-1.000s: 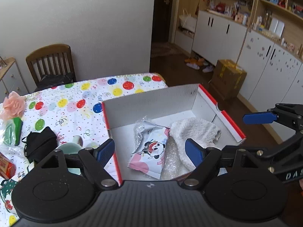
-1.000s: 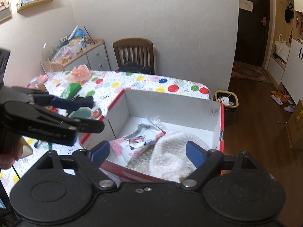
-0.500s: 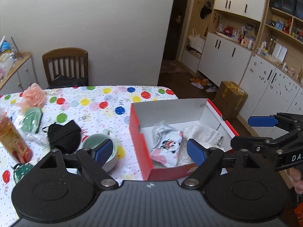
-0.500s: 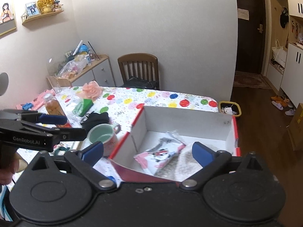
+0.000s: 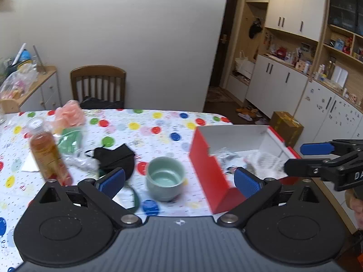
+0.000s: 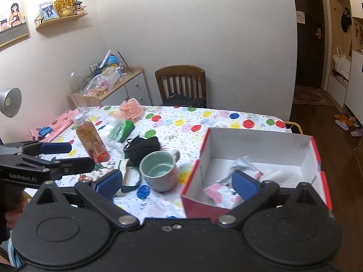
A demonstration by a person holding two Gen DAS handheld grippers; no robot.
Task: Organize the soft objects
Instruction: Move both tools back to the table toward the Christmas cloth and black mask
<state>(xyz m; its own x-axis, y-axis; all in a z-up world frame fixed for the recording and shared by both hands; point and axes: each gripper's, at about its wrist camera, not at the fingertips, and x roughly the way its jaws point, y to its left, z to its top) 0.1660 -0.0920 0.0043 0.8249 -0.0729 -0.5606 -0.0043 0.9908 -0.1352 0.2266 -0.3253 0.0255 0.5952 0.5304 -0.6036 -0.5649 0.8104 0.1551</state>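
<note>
A red-and-white box point(image 5: 204, 158) point(image 6: 256, 140) stands at the table's right end. In it lie a white fluffy towel point(image 6: 281, 176) and a panda-print packet point(image 6: 217, 188). On the spotted cloth lie a black face mask point(image 5: 113, 156) point(image 6: 141, 146), a pink mesh puff point(image 5: 69, 113) point(image 6: 130, 111) and a green sponge in clear plastic point(image 5: 70, 140) point(image 6: 121, 131). My left gripper point(image 5: 179, 179) point(image 6: 70, 156) hangs above the table's near edge, its jaws opening with nothing between them. My right gripper point(image 6: 176, 181) point(image 5: 301, 158) is open and empty, near the box's front.
A pale green mug point(image 5: 165, 178) point(image 6: 158, 172) stands just left of the box. A bottle of amber drink point(image 5: 47, 151) point(image 6: 90, 140) stands further left. A green strap point(image 6: 131, 181) lies near the mug. A wooden chair point(image 5: 97, 83) stands behind the table.
Both grippers have drawn back from above the box toward the near table edge, and the left has swung leftward. The mug, mask and bottle have come into view. Both jaws stand wider.
</note>
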